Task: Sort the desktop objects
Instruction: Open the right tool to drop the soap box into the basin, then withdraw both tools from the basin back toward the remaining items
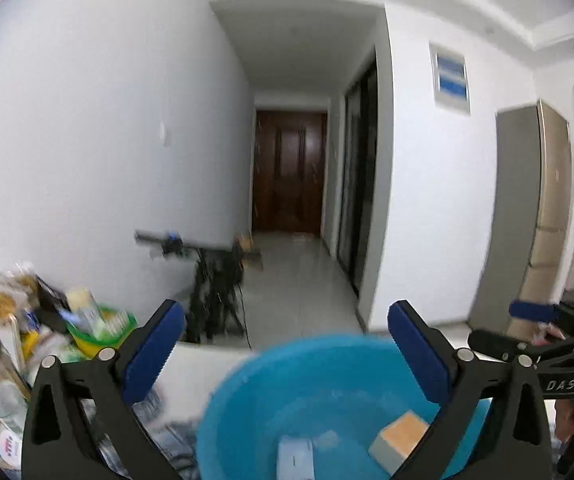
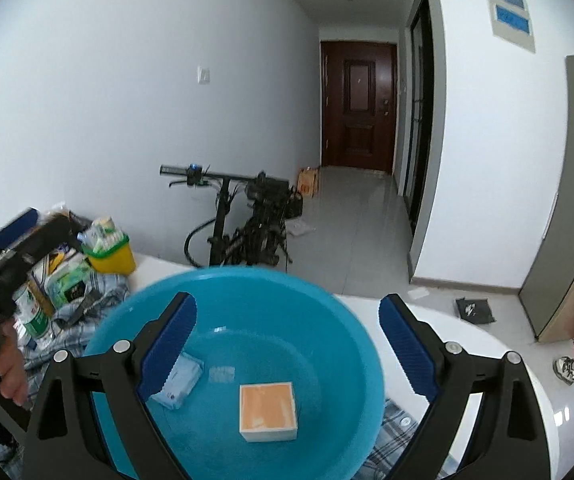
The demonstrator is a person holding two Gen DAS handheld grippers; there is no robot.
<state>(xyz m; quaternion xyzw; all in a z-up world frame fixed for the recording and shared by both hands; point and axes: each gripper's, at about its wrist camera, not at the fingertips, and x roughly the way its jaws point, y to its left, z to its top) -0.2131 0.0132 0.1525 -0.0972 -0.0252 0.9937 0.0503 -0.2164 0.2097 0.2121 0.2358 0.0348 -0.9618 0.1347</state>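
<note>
Blue round plastic basin near white table's front edge holds orange-topped square box, below and between right gripper's empty, parted jaws. Left gripper likewise agape, empty.

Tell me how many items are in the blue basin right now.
2. An orange-topped box lies near the middle of the blue basin, and a pale blue packet lies to its left. The gripper fingers cover part of the basin floor, so more may be hidden.
</note>
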